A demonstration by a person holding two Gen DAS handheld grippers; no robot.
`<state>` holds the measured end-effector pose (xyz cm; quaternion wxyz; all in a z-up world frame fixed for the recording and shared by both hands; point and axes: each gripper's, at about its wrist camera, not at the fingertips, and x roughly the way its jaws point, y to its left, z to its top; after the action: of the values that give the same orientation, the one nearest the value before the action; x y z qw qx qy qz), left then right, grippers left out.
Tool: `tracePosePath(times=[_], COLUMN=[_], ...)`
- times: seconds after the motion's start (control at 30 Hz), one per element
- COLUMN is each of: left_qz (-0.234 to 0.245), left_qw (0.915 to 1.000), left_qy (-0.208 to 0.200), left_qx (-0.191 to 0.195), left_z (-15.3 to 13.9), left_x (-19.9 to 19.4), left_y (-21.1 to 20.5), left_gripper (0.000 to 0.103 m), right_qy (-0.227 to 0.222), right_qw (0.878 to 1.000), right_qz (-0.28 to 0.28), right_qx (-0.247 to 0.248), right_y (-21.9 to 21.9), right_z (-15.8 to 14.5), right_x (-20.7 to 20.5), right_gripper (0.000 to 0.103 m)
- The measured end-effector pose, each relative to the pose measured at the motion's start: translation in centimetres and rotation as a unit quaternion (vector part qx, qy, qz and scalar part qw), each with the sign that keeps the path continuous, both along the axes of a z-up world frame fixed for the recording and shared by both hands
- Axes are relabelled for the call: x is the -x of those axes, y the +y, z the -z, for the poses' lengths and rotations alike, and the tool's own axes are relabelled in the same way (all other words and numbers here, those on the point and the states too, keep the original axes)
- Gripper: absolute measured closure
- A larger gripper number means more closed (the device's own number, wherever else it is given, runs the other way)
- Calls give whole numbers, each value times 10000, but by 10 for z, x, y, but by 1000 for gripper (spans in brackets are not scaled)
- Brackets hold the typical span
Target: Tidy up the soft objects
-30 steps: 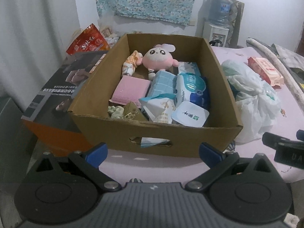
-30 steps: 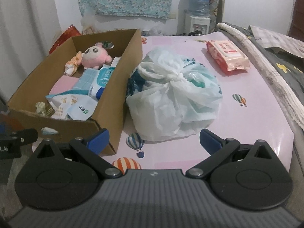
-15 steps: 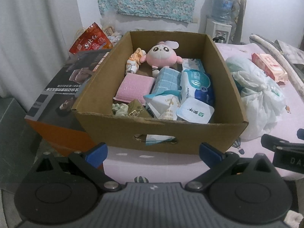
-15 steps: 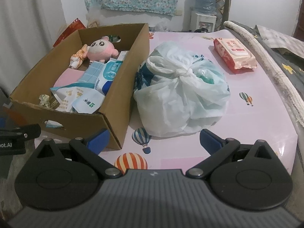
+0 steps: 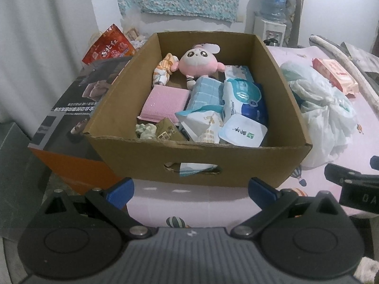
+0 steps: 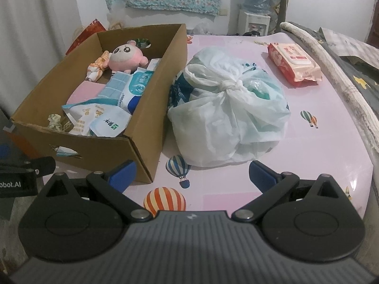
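Note:
A brown cardboard box [image 5: 236, 163] [image 6: 99, 149] stands on the pink patterned table [image 6: 319, 151]. Inside lie a pink plush toy [image 5: 197, 65] [image 6: 126, 58], a pink sponge [image 5: 164, 103], tissue and wipe packs [image 5: 241, 99] [image 6: 136, 87] and other soft items. A knotted white plastic bag [image 6: 231, 118] [image 5: 324, 113] sits right of the box. A red wipes pack [image 6: 293, 62] lies at the far right. My left gripper [image 5: 190, 189] is open and empty, short of the box's front wall. My right gripper [image 6: 191, 174] is open and empty, just before the bag.
A dark printed carton with an orange side [image 5: 68, 123] stands left of the box, with a red snack bag [image 5: 109, 47] behind it. A water dispenser [image 6: 257, 7] stands at the back wall. A rolled blanket [image 6: 331, 75] runs along the table's right edge.
Both grippers have drawn back and risen a little, so the box and bag sit farther up in the views. Nothing on the table has moved.

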<state>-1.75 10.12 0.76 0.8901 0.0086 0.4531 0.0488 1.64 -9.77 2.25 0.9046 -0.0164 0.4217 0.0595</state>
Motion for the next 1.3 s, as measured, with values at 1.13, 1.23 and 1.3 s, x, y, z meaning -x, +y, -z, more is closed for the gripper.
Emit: tracePosePath(times=[1.13,1.23,1.3], left_qz=[89,93,92], left_qw=[9999,9999,9999], left_qy=[73,69,71], left_qx=[-11,-17,-20], left_z=[2,2,2], left_x=[-6,-6,-6], left_y=[-1,-2,-2], left_gripper=[0,0,0], right_qy=[76,79,84], right_qw=[10000,10000,10000], right_qz=[-4,3,5], right_qx=[30,26,19], right_y=[0,0,0], right_z=[3,3,3], right_x=[-4,-4,-4], right_gripper=[1,1,1])
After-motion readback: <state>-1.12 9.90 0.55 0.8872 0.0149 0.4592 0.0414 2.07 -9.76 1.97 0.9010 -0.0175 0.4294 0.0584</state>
